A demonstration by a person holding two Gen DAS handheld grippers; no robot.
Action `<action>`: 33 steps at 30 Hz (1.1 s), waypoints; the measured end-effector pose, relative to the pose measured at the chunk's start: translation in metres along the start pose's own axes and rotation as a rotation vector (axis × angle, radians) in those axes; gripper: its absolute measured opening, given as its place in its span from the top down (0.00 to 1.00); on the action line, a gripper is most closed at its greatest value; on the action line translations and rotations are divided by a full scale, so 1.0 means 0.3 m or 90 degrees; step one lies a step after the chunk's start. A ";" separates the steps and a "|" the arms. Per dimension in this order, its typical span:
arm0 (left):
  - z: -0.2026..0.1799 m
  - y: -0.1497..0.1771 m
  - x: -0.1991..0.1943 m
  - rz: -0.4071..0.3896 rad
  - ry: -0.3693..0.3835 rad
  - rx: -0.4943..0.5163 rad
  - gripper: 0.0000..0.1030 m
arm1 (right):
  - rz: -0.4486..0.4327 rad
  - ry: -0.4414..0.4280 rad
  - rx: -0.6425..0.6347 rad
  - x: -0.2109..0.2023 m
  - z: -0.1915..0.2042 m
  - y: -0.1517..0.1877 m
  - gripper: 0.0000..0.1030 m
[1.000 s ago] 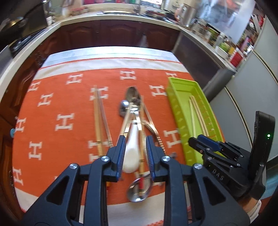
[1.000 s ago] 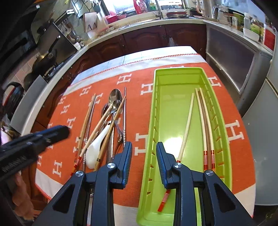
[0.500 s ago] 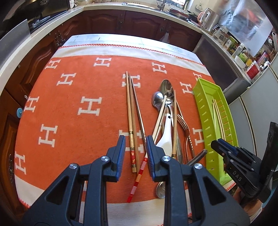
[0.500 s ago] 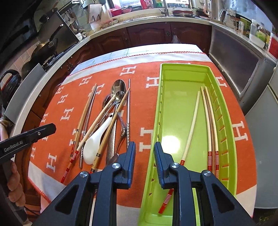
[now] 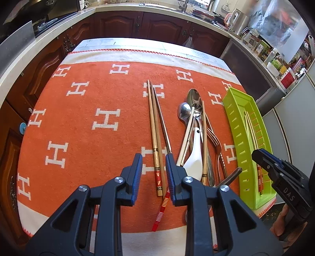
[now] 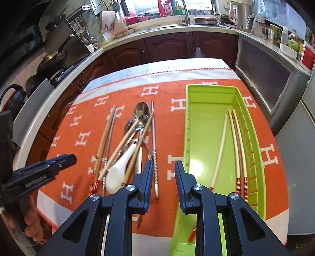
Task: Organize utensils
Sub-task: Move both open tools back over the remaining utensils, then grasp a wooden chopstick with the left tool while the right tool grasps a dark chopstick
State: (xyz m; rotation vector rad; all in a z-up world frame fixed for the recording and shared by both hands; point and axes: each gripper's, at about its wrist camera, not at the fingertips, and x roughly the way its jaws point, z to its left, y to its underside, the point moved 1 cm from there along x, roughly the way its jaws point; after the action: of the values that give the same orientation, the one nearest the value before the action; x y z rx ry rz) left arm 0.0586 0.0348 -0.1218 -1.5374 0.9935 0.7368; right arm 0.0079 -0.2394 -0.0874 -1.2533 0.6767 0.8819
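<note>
We hold our left gripper over the orange cloth, jaws slightly apart and empty, above a brown chopstick pair whose long axis runs away from us, decorated ends nearest. Just right lies the jumbled utensil pile, mostly lengthwise too. Our right gripper, jaws parted and empty, hovers beside the green tray, where three chopsticks lie lengthwise.

Kitchen bg: dark wood cabinets w/ pale countertop round the room, sink tap by bright window, grey fridge on right.
</note>
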 end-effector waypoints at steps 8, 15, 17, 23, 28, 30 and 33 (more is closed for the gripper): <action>0.034 -0.001 0.016 0.004 0.001 -0.009 0.80 | -0.012 -0.028 -0.010 -0.027 0.098 -0.013 0.77; 0.065 0.001 0.042 0.010 -0.002 -0.015 0.80 | -0.006 -0.047 -0.031 -0.004 0.188 -0.009 0.77; 0.073 0.002 0.054 0.013 -0.001 -0.017 0.80 | 0.001 -0.052 -0.036 0.013 0.211 -0.005 0.77; 0.094 0.006 0.100 0.021 0.012 -0.019 0.80 | 0.018 -0.070 -0.045 0.087 0.264 0.006 0.76; 0.100 0.004 0.150 0.033 0.024 -0.015 0.80 | 0.027 -0.076 -0.037 0.154 0.264 0.012 0.76; 0.094 -0.001 0.169 0.035 0.031 -0.013 0.80 | 0.035 -0.078 -0.031 0.185 0.259 0.015 0.76; 0.079 -0.013 0.188 0.031 0.044 -0.009 0.80 | 0.041 -0.081 -0.028 0.218 0.247 0.014 0.76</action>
State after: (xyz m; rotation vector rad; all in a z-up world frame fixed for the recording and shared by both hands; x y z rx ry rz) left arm 0.0889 0.0467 -0.1736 -1.5650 1.0813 0.7309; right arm 0.0354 -0.1541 -0.1294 -1.2085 0.6022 1.0250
